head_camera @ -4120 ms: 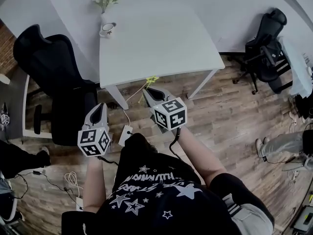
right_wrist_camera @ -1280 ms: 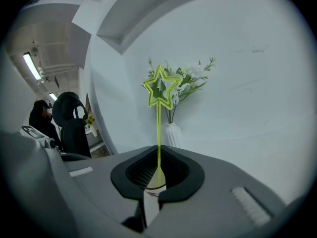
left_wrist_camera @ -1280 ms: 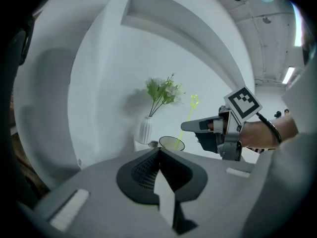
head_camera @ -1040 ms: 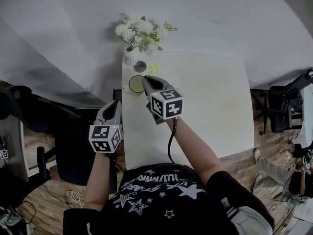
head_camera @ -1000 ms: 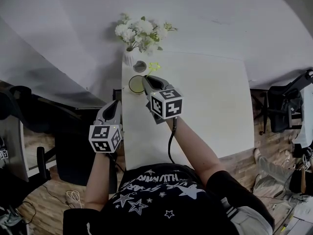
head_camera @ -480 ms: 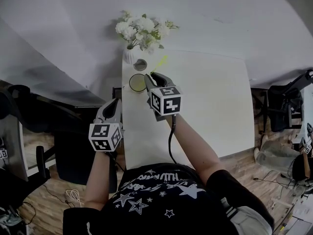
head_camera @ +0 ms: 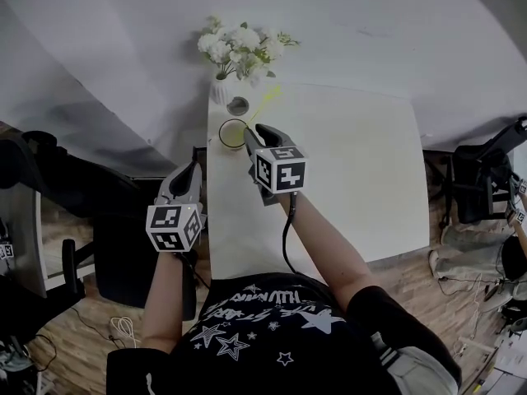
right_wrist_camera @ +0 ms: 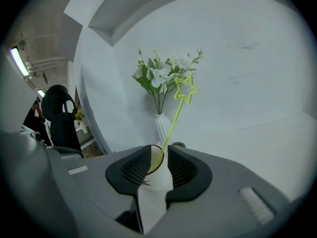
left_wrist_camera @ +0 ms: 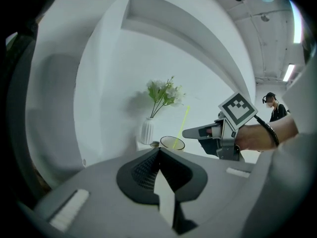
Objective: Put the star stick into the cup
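My right tool (right_wrist_camera: 159, 150) has just been opening and its jaws now stand wide, with the star stick (right_wrist_camera: 173, 117) running up between them untouched by either pad. The stick's lower end sits inside the cup (head_camera: 232, 133), at the upper left of the bench (head_camera: 354, 171). Its star leans toward the upper right, in front of the white flowers (right_wrist_camera: 163, 76). My left tool (left_wrist_camera: 159, 151) is closed on nothing, low at the left, off the bench's edge.

What worries me is the way out. The stick is thin and leans against the rim, and it rises right through my jaw gap. If I pull back at a slant or lift, a pad could catch it and flip it out. The cup looks light, so dragging the stick sideways might tip it, and the white vase (head_camera: 218, 94) stands just beside it, close enough to be knocked. I judge a straight, slow retreat safest.

I can read no brand on the cup or vase. The marker cubes carry only black-and-white squares. My shirt (head_camera: 263, 323) has a starred print line, too warped to read.
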### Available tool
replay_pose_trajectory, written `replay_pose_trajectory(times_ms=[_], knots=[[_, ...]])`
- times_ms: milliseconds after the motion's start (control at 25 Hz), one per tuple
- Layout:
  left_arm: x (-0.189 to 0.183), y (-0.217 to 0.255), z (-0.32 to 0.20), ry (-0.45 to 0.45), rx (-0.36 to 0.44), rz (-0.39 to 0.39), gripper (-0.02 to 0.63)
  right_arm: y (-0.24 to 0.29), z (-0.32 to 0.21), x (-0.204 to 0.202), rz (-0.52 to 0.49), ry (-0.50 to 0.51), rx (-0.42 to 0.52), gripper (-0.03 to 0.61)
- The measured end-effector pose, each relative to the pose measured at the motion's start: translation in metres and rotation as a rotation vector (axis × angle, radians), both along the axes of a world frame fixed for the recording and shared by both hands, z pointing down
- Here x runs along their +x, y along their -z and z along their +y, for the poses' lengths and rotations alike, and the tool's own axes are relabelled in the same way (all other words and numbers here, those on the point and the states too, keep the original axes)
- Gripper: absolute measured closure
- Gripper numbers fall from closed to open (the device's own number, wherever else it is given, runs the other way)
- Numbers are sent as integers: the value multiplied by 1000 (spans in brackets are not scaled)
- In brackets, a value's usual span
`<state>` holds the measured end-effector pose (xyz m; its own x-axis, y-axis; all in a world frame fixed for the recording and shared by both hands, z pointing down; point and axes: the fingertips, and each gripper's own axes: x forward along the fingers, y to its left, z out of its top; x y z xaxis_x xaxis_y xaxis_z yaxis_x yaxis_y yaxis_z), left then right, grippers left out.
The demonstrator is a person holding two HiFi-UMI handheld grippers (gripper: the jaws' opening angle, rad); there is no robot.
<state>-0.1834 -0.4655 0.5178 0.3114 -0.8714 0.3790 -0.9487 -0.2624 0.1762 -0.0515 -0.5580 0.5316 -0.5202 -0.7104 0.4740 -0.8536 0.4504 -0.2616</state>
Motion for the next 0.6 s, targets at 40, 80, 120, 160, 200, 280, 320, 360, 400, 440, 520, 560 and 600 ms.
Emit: replay_pose_trajectory(times_ms=[40,80,120,160,200,280,320,360,400,440,520,560,600], knots=[[0,3,2,3,7,-2,611,3,2,0,-4,1,7,457],[0,6,4,6,13,-3,611,7,5,1,-7,3,16,460],[0,9,6,8,20,-4,611,11,8,3,-10,3,25,463],[1,13,9,9,27,-5,611,16,12,5,-12,2,35,481],[3,16,12,9,35,-5,611,21,15,7,-16,1,44,492],[7,25,18,8,52,-4,611,30,24,13,-23,0,61,516],[10,29,22,8,61,-2,611,34,29,16,-24,0,69,527],[13,33,26,9,68,-1,611,38,34,19,-24,-1,76,542],[15,38,31,9,73,0,611,42,39,22,-23,-3,83,554],[18,42,36,8,78,-1,611,45,45,25,-24,-4,89,563],[23,48,45,8,87,-5,611,52,56,29,-31,-3,96,563],[25,51,49,9,93,-9,611,55,62,31,-37,-1,99,563],[27,54,54,11,101,-12,611,58,68,33,-43,1,101,563]])
